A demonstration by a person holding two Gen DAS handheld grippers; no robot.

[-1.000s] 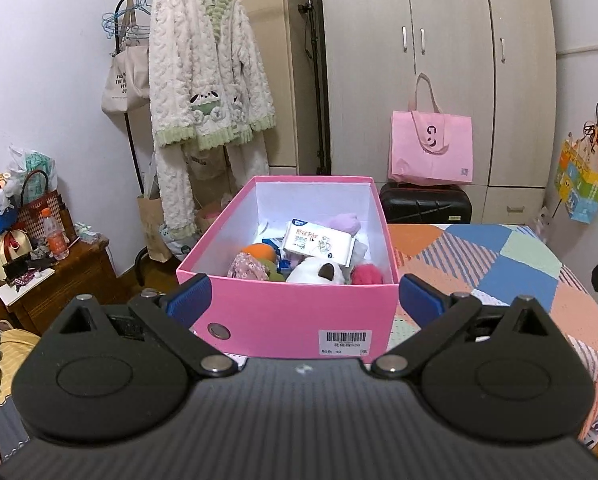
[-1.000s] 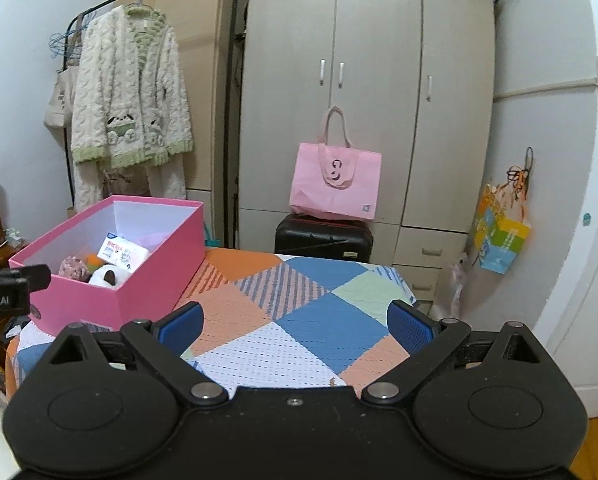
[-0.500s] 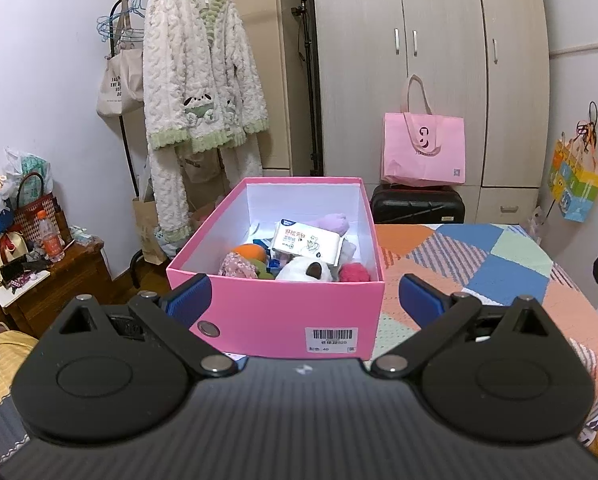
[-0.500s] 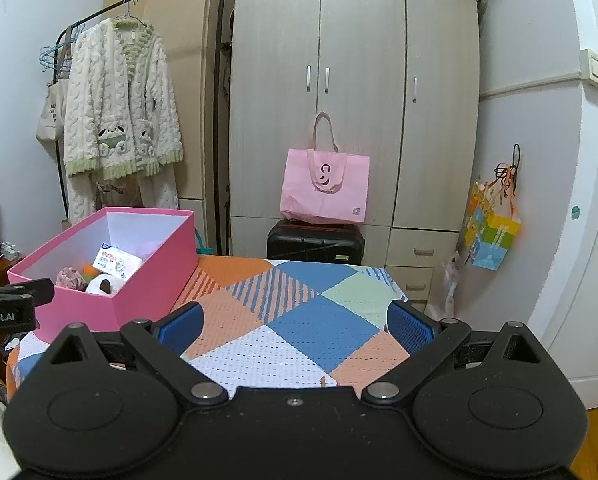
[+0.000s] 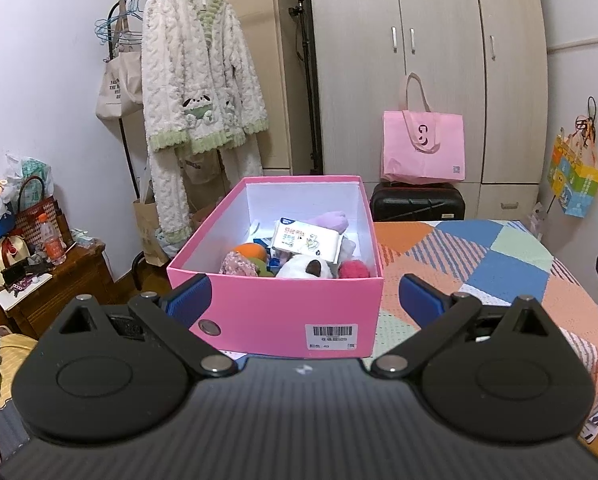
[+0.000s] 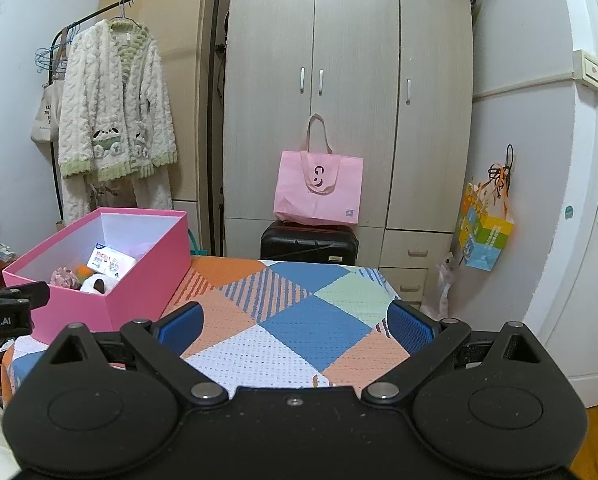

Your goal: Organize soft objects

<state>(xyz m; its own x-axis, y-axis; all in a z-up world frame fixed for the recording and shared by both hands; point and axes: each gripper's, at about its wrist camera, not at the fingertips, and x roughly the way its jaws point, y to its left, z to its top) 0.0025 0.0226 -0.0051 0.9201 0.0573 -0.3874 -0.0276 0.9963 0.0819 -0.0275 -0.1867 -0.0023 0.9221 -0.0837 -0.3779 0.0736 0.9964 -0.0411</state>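
Note:
A pink box [image 5: 275,312] stands on the left end of the table with the patchwork cloth [image 6: 307,320]. Inside lie several soft toys: a white plush [image 5: 305,268], a red pompom [image 5: 353,269], an orange ball [image 5: 251,251], a purple plush [image 5: 331,220], and a tissue pack [image 5: 305,239] on top. My left gripper [image 5: 305,300] is open and empty, just in front of the box's near wall. My right gripper [image 6: 295,322] is open and empty above the cloth, to the right of the pink box [image 6: 139,280].
A wardrobe [image 6: 347,100] fills the back wall, with a pink tote bag [image 6: 319,188] on a black suitcase [image 6: 309,242]. A fluffy robe [image 5: 195,92] hangs on a rack at the left. A wooden side cabinet [image 5: 51,280] holds clutter. A colourful bag [image 6: 485,236] hangs right.
Both grippers have pulled back and risen a little from the table, so the box and the wardrobe look smaller. Both stay open; nothing in the box has moved.

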